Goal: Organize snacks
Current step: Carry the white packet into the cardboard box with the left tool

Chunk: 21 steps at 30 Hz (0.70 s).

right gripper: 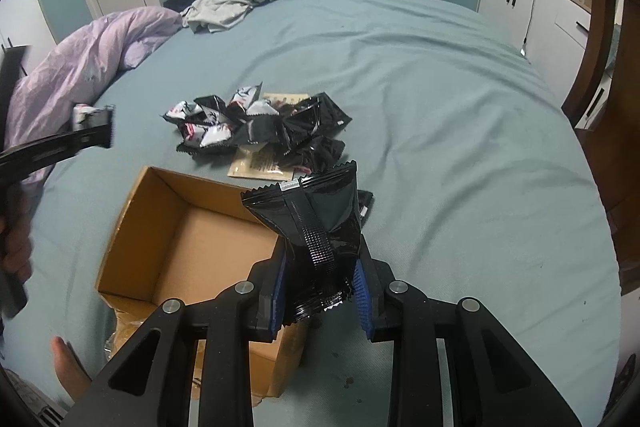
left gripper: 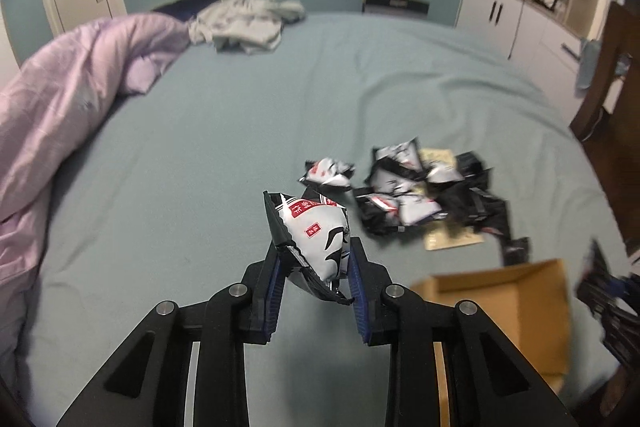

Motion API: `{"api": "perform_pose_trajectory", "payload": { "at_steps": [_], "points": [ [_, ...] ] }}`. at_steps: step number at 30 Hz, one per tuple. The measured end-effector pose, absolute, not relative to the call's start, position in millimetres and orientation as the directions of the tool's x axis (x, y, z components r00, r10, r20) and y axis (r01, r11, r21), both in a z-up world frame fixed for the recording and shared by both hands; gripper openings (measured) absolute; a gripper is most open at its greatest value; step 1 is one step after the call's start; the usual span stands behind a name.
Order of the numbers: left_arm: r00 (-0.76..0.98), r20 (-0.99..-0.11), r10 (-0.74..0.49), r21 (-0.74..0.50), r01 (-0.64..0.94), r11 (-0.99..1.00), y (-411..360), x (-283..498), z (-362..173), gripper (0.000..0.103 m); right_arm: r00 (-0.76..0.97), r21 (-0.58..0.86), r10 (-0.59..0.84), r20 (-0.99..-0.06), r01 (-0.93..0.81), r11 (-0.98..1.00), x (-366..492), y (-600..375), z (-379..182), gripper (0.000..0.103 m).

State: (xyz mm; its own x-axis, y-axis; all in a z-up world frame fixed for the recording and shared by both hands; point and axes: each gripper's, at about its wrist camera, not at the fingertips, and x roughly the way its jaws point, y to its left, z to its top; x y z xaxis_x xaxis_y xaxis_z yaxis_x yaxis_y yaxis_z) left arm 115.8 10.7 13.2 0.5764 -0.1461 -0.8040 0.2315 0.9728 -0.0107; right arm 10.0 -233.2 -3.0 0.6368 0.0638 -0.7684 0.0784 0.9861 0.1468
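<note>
My left gripper (left gripper: 316,263) is shut on a white, black and red snack packet (left gripper: 316,235), held above the bed. My right gripper (right gripper: 320,279) is shut on a black snack packet (right gripper: 316,223), held above the right edge of an open cardboard box (right gripper: 152,227). The box looks empty inside; it also shows in the left wrist view (left gripper: 512,299). A pile of black and white snack packets (right gripper: 260,123) lies on the bed beyond the box, and also shows in the left wrist view (left gripper: 424,195). One packet (left gripper: 328,173) lies apart, left of the pile.
The blue-green bed sheet (right gripper: 440,107) spreads all round. A purple duvet (left gripper: 68,99) is bunched at the left. Grey clothes (left gripper: 244,23) lie at the far end. White cabinets (right gripper: 532,3) stand at the right. A flat tan packet (right gripper: 260,163) lies under the pile.
</note>
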Motion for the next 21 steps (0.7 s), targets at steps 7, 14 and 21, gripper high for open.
{"api": "perform_pose_trajectory", "payload": {
  "at_steps": [7, 14, 21],
  "points": [
    [0.557, -0.789, -0.260, -0.083, 0.323, 0.943, -22.0, 69.2, 26.9, 0.028, 0.638, 0.144, 0.065, -0.767, 0.072, 0.987, 5.4, -231.2, -3.1, 0.027],
    [0.489, -0.826, -0.280, -0.081, 0.389, 0.918, -63.9, 57.9, -5.3, 0.028, 0.636, 0.148, 0.060, -0.769, 0.087, 0.985, 8.0, -236.6, -3.6, 0.027],
    [0.466, -0.857, -0.218, -0.027, 0.384, 0.923, -76.7, 70.7, -44.1, 0.029, 0.632, 0.127, 0.049, -0.774, 0.079, 0.989, 11.0, -230.9, -8.1, 0.027]
  ]
}}
